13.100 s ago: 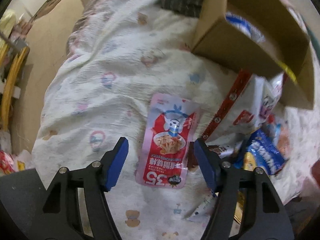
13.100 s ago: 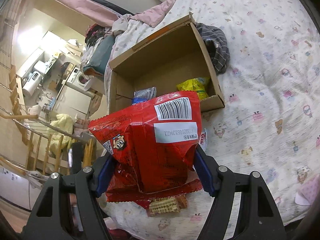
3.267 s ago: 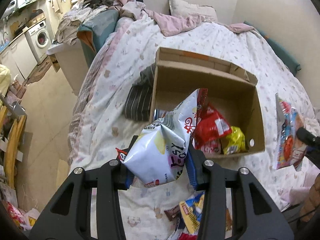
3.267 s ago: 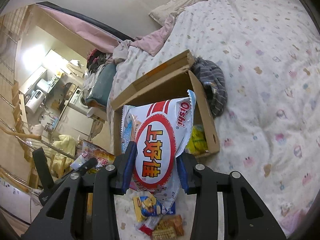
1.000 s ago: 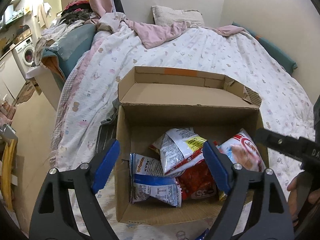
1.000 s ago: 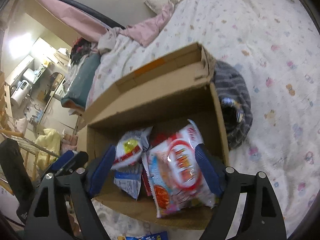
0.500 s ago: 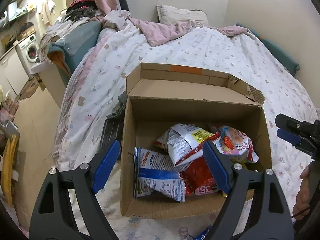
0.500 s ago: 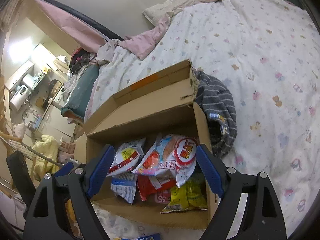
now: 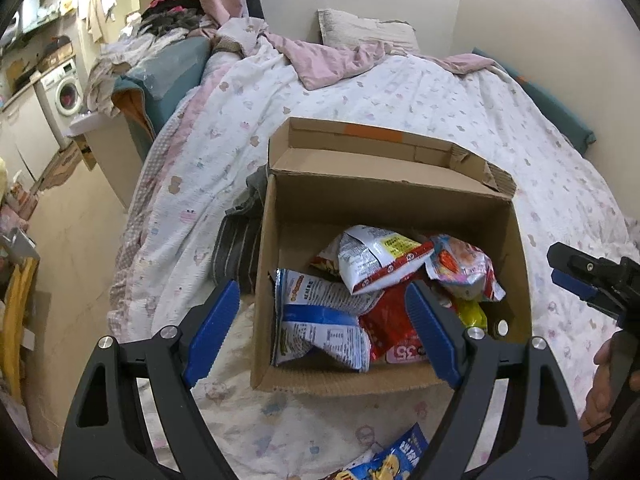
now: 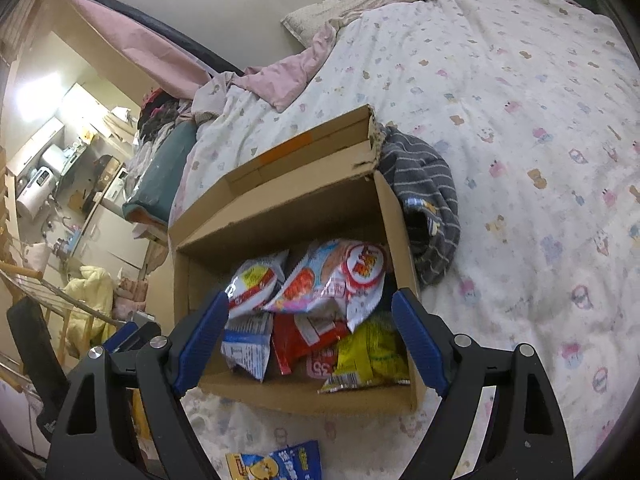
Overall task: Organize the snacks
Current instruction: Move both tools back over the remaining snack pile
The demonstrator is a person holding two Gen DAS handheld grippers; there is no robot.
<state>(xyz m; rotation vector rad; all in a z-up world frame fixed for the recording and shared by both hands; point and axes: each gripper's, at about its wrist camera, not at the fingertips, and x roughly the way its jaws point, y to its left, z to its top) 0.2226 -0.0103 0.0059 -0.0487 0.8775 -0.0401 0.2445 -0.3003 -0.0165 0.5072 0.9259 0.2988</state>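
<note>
An open cardboard box (image 9: 384,196) (image 10: 280,204) sits on the bed and holds several snack bags. Among them are a white and blue bag (image 9: 320,312), a white bag with a yellow label (image 9: 380,258), a red bag (image 9: 390,330), a pink and white bag (image 10: 336,276) and a yellow bag (image 10: 370,354). My left gripper (image 9: 324,332) hangs open above the box's near wall, nothing between its blue pads. My right gripper (image 10: 310,340) is open too, empty, in front of the box. A blue snack bag (image 9: 400,458) (image 10: 280,464) lies on the bed below the box.
A grey striped garment (image 10: 428,204) lies against the box's far side. A person's hand (image 9: 604,392) holds the right gripper at the right edge of the left wrist view. The patterned bedspread (image 10: 540,128) stretches beyond. The bed's left edge drops to the floor (image 9: 72,216).
Both grippers have drawn back a little from the box, which sits smaller and farther in both views. The pink and white bag has settled inside the box. Jaws stay wide.
</note>
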